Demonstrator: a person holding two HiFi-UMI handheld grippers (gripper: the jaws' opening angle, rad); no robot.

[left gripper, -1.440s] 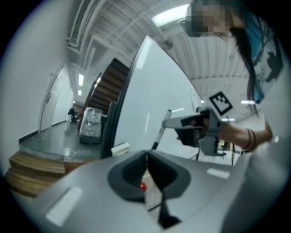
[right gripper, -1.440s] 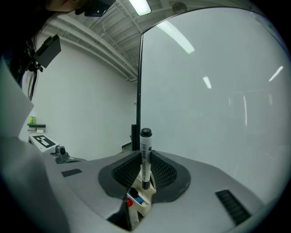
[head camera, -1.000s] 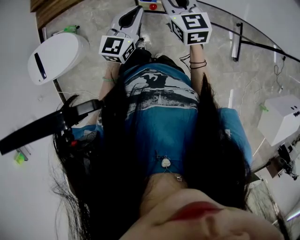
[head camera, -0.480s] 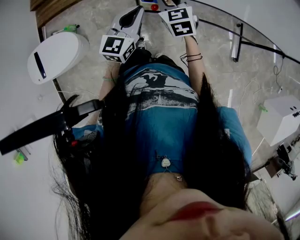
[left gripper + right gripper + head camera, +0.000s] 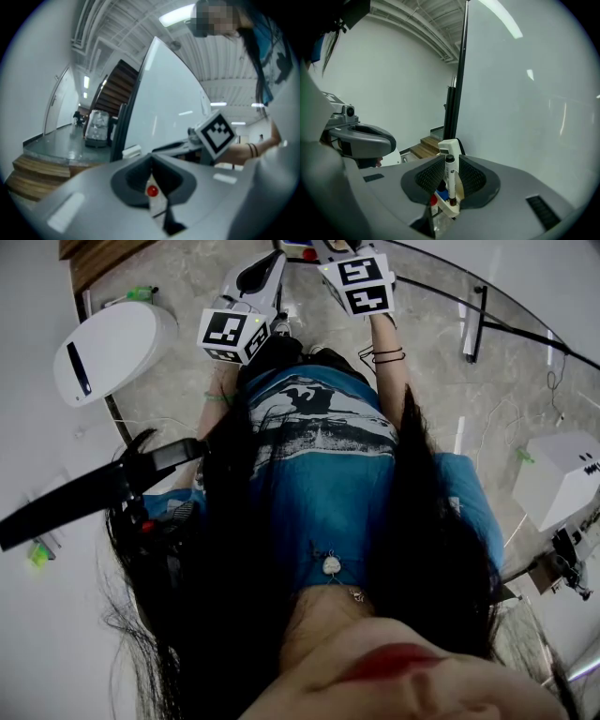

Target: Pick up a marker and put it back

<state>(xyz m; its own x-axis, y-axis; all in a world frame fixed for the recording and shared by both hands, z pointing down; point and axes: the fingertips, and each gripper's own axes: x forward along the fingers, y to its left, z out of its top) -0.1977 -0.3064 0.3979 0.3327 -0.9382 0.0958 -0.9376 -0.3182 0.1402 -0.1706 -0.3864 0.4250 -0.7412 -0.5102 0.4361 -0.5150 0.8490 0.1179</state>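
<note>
Up at the whiteboard (image 5: 525,117) now, looking straight down the right gripper (image 5: 451,174): got a white marker (image 5: 450,180) with a black cap standing upright right between the jaws. Set narrow, just been easing open, with the pads (image 5: 429,176) close either side of the barrel and not clamping it. Can see the marker's foot down in a white holder (image 5: 451,209), sharing it with a blue cap (image 5: 441,196) and a red cap (image 5: 433,200). Can't read the print on the barrel, far too small. Just behind the marker's cap, a white block (image 5: 449,146), and rising past it a black post (image 5: 457,93) along the board's edge. Over to the left gripper (image 5: 151,161): shut tip to tip, gripping nothing, held level beside the board. Peeking through the slot under the tips, a small red round thing (image 5: 151,191) on a white strip, can't say what. Off to its right, a tag cube (image 5: 216,133) and a forearm (image 5: 253,150) with dark bands at the wrist. Switching to the head view: both grippers held out ahead of a person in a blue printed shirt (image 5: 323,474), left one nearer, right one further up. Reading off the labels: only bold black-and-white square codes on the cubes, patterns rather than words.
</note>
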